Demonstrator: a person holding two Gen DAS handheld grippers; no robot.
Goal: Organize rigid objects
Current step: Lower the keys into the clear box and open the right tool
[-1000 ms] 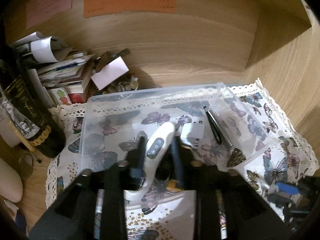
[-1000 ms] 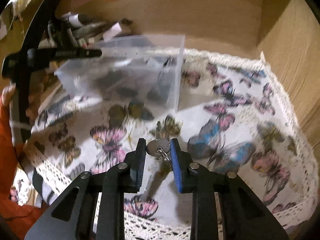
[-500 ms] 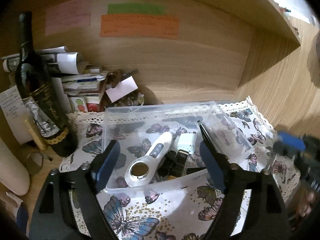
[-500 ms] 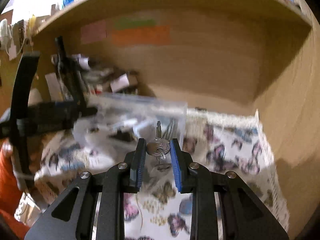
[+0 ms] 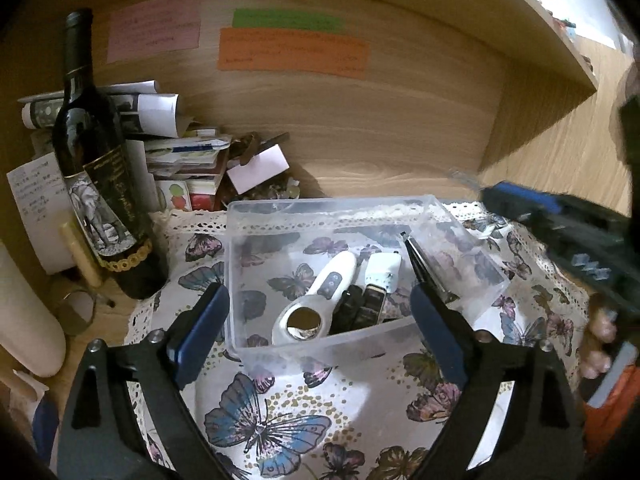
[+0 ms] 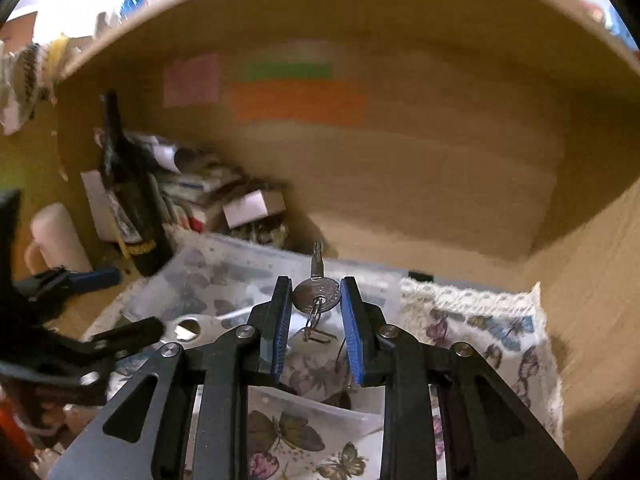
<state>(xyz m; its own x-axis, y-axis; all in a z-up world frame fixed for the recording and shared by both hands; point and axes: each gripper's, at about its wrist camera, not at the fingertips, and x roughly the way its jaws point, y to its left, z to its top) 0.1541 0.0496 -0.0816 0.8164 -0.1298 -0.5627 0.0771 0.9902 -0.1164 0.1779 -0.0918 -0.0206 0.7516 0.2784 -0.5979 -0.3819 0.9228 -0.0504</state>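
A clear plastic bin (image 5: 472, 240) stands on the butterfly cloth. Inside it lie a white handheld device (image 5: 320, 300), a white charger (image 5: 382, 272), dark small items (image 5: 360, 308) and a black pen (image 5: 424, 268). My left gripper (image 5: 320, 316) sits just in front of the bin; its jaws are opening wide and nothing is between them. My right gripper (image 6: 316, 294) is shut on the round head of a metal key (image 6: 317, 294), whose blade points away and whose ring hangs below. It hovers above the bin (image 6: 224, 268). In the left wrist view the right gripper (image 5: 532, 204) shows blurred at the right.
A dark wine bottle (image 5: 100, 184) stands left of the bin, with stacked papers and boxes (image 5: 180, 152) behind it. A white roll (image 5: 24, 312) lies at far left. Coloured notes (image 5: 292, 54) hang on the wooden back wall. A shelf overhangs above.
My left gripper let go of the white device inside the bin, opened wide and drew back. My right gripper lifted the key off the cloth and carried it up over the bin.
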